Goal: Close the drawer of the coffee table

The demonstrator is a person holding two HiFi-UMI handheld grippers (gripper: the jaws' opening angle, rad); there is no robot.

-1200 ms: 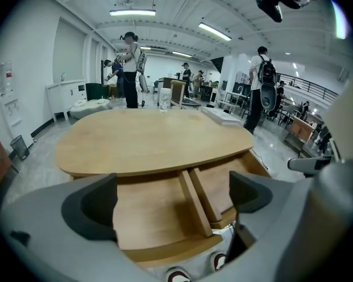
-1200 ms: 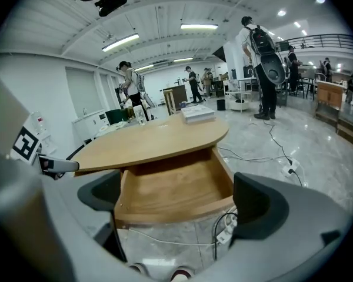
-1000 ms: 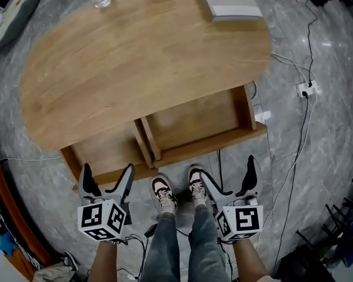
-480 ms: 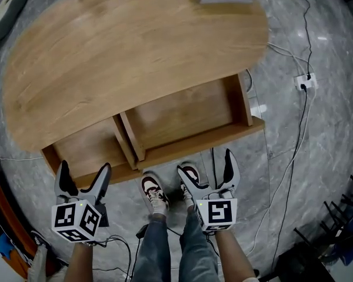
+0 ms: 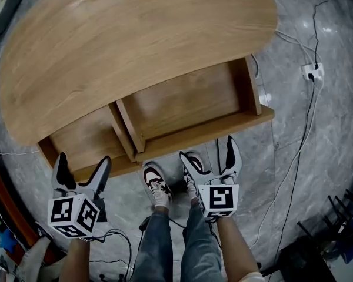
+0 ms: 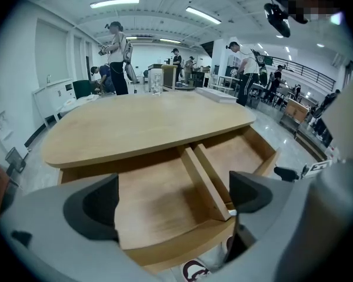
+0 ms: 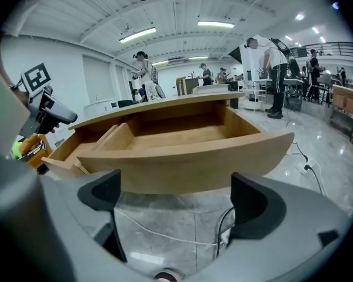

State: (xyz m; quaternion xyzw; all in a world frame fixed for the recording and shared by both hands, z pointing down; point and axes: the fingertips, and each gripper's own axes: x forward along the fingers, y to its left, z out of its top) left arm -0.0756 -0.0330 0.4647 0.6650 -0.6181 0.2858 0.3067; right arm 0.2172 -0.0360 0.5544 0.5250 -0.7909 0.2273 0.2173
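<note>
Left gripper (image 5: 82,168) and right gripper (image 5: 209,157) hang just short of the drawer (image 5: 194,135) front, fingers spread and empty, likely poised to push it; beyond them the drawer stands pulled out from under the tabletop (image 5: 135,34).

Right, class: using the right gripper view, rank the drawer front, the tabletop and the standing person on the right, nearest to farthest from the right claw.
1. The drawer front, straight ahead of the right claw.
2. The tabletop, behind the open drawer.
3. The standing person, far right background.
</note>
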